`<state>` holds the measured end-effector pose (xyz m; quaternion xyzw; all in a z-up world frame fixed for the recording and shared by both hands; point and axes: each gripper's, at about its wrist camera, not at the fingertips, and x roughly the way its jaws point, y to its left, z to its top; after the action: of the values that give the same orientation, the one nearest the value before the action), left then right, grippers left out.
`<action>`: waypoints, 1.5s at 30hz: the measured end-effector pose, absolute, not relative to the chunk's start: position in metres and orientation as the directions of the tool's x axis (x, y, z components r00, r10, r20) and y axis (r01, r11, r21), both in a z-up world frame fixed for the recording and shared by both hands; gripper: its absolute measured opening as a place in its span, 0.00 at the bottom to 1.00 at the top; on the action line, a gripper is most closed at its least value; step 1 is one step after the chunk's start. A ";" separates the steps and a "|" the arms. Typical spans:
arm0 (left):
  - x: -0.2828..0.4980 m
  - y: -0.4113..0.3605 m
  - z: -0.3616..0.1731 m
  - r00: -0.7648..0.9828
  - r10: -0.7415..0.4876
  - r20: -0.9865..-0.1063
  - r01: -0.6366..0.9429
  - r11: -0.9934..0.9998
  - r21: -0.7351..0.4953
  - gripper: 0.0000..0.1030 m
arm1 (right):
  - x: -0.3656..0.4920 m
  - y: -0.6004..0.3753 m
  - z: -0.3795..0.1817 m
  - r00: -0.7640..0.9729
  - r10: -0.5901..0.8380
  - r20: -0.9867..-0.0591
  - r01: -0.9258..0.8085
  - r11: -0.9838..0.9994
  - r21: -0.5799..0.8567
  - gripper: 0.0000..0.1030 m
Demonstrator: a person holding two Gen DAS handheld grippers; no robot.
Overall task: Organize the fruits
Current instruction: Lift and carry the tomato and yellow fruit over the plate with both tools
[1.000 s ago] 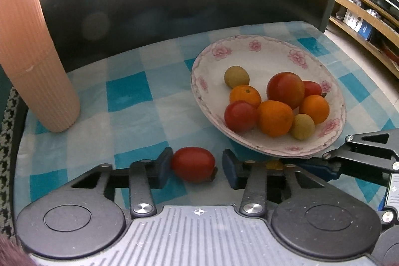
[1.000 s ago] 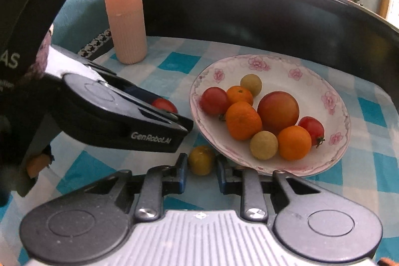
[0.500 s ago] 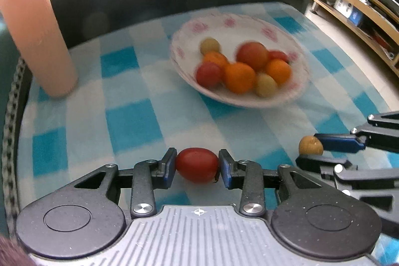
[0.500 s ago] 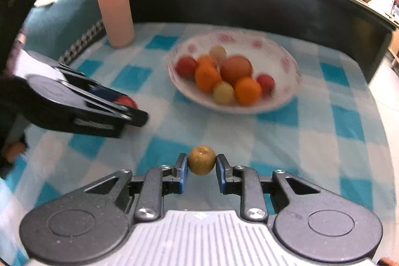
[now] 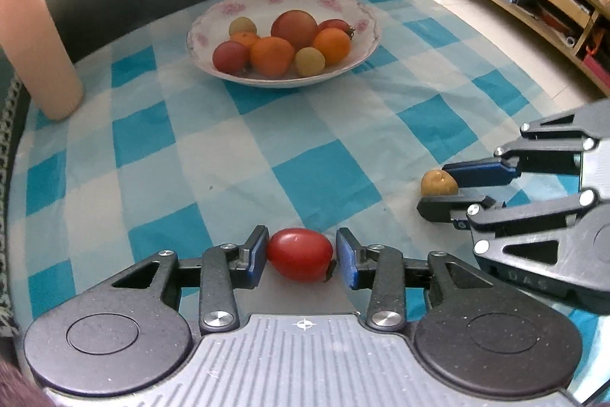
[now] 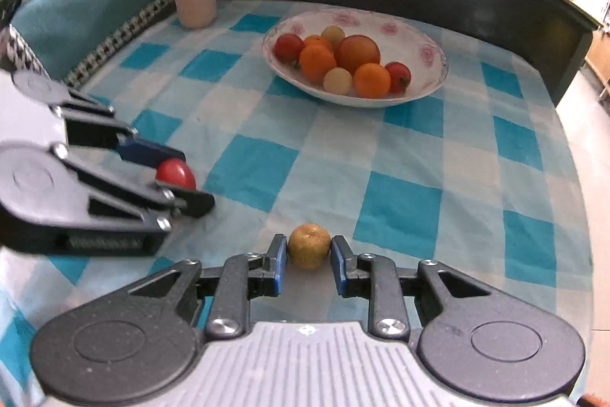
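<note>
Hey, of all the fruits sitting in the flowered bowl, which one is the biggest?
The large reddish round fruit toward the back of the bowl, clearly bulkier than the oranges, small tomatoes and pale yellow fruits around it.

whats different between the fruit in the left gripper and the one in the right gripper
Colour: the red tomato in the left gripper is glossy red; the yellow-brown fruit in the right gripper is dull, speckled yellow-brown.
Shape: the red tomato is an oval lying crosswise between the fingers; the yellow-brown fruit is nearly round.
Size: the red tomato looks larger than the yellow-brown fruit.
Shared: each sits between blue pads, well short of the bowl.
</note>
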<state>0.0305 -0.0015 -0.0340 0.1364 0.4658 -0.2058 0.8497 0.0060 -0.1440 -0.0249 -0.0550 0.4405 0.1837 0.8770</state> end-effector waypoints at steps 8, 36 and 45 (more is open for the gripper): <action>0.013 -0.005 -0.033 0.496 -0.146 -0.856 0.464 0.878 0.118 0.61 | 0.009 -0.143 -0.023 0.504 0.281 -0.817 -0.407 0.911 0.062 0.42; 0.020 -0.005 -0.033 0.455 -0.225 -0.861 0.498 0.866 0.037 0.43 | 0.004 -0.155 -0.027 0.496 0.299 -0.815 -0.391 0.915 0.097 0.38; 0.019 -0.006 -0.035 0.456 -0.255 -0.853 0.494 0.869 0.004 0.55 | 0.007 -0.154 -0.028 0.510 0.290 -0.810 -0.388 0.918 0.084 0.40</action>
<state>0.0190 -0.0057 -0.0350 0.1266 0.4722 -0.2219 0.8437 0.0065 -0.1536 -0.0276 -0.0538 0.4550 0.1953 0.8671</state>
